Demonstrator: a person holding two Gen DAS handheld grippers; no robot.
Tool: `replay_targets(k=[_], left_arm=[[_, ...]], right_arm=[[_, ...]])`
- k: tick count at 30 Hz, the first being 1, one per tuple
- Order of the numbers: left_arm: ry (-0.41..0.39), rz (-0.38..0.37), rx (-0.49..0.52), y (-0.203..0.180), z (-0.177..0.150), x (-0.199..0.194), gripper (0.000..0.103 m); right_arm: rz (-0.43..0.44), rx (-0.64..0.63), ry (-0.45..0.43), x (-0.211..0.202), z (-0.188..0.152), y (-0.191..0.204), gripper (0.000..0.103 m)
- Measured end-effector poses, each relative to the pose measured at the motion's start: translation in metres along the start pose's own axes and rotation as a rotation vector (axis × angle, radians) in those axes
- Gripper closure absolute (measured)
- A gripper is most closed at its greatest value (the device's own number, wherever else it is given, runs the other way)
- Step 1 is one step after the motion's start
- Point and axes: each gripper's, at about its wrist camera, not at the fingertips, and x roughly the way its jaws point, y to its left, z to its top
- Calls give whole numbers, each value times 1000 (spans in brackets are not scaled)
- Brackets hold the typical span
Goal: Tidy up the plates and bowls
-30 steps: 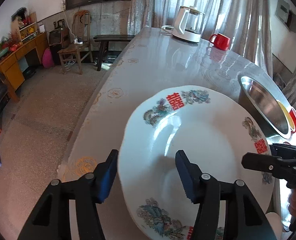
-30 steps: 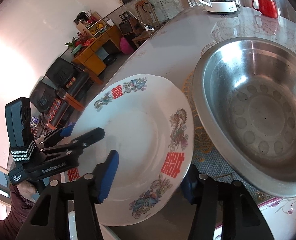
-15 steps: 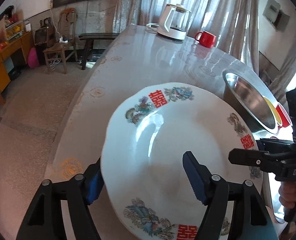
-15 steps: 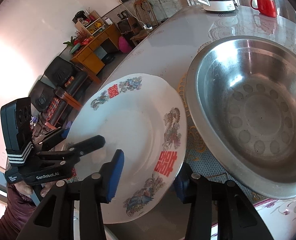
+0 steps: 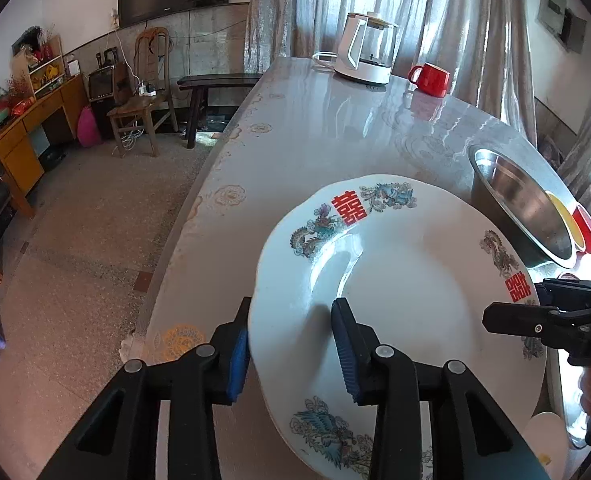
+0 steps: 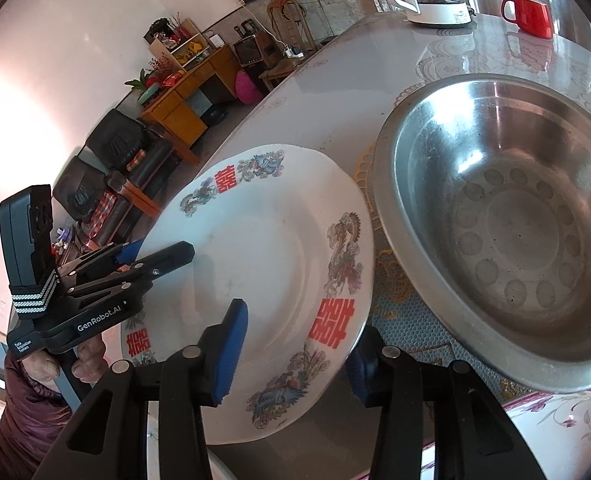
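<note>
A white plate [image 5: 407, 280] with red characters and dragon motifs is held above the table; it also shows in the right wrist view [image 6: 271, 272]. My left gripper [image 5: 291, 352] straddles its near-left rim, one finger above and one below. My right gripper [image 6: 295, 356] straddles the opposite rim the same way. Both grip the plate. A large steel bowl [image 6: 511, 224] stands just right of the plate, with a yellow and a red bowl [image 5: 587, 232] behind it in the left wrist view.
A white kettle [image 5: 369, 58] and a red mug [image 5: 431, 80] stand at the far end of the table [image 5: 319, 128]. A floral-edged dish [image 6: 555, 432] lies at the right gripper's lower right. The table's left edge drops to the floor.
Both grippers have closed further on the plate's rim. The plate has shifted slightly and tilted, staying next to the steel bowl.
</note>
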Motion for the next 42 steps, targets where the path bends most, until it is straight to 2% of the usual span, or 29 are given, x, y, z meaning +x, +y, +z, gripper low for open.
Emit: replay_targets(k=[3, 5, 7, 12, 17, 20, 33, 37, 42], left_arm=[[5, -3, -31, 1, 0, -1, 68], [3, 1, -32, 0, -1, -2, 68], [-2, 12, -9, -3, -4, -4, 68], [-23, 37, 6, -8, -7, -13, 68], [-26, 30, 33, -14, -11, -18, 68], [-40, 43, 84, -25, -19, -23, 68], [-26, 19, 66, -30, -14, -10, 67], [-32, 39, 62, -34, -15, -9, 67], [-39, 2, 57, -33, -23, -15, 67]], right_arm=[[-6, 1, -1, 0, 0, -1, 62], [-29, 10, -7, -1, 0, -4, 76], [-47, 4, -11, -2, -1, -5, 80], [-82, -31, -24, -5, -5, 2, 80], [-39, -45, -48, -15, -6, 4, 80], [-52, -51, -38, -16, -9, 3, 80], [-54, -52, -33, -18, -12, 1, 80], [-58, -56, -33, -18, -12, 2, 80], [-100, -110, -58, -23, -17, 12, 79]])
